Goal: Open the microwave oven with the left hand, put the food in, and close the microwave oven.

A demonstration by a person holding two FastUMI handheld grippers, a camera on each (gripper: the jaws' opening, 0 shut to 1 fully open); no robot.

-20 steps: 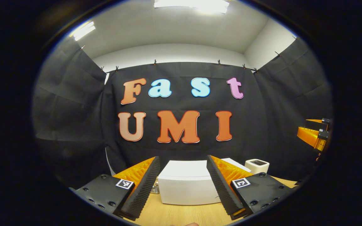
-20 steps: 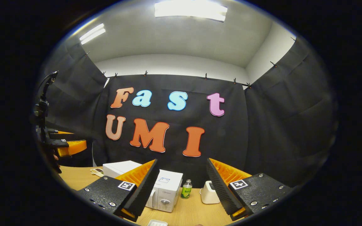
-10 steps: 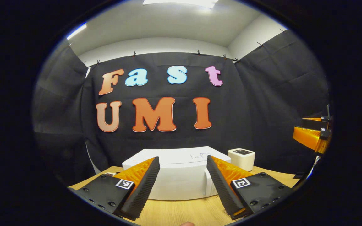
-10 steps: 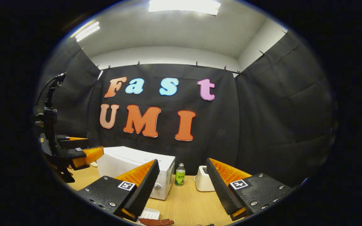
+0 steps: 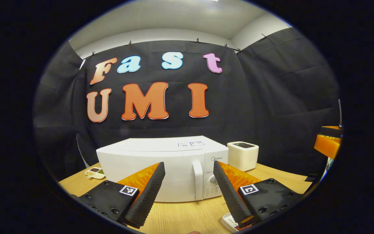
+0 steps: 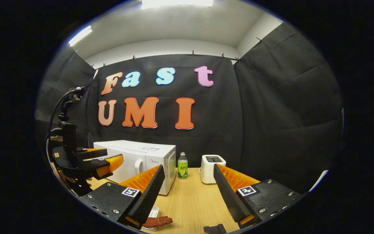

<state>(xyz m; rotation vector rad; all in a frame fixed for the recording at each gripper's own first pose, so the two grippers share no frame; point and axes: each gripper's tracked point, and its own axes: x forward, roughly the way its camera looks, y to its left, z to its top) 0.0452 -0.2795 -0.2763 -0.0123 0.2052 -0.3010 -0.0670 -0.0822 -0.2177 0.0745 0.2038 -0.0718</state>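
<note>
I hold the left gripper [image 5: 188, 191], fingers apart, facing the shut microwave [image 5: 161, 165], handle [image 5: 198, 180] dead ahead for pulling; right gripper [image 6: 187, 195] spread too, empty.

- My left gripper view sits low over the light wooden tabletop [image 5: 187, 217], facing the closed white box-shaped microwave oven [image 5: 161, 169] head-on and near.
- My right gripper view looks from farther off and to the right, seeing the same oven [image 6: 135, 159] at an angle.
- Both share the small white toaster [image 5: 243, 155] [image 6: 213, 168].
</note>
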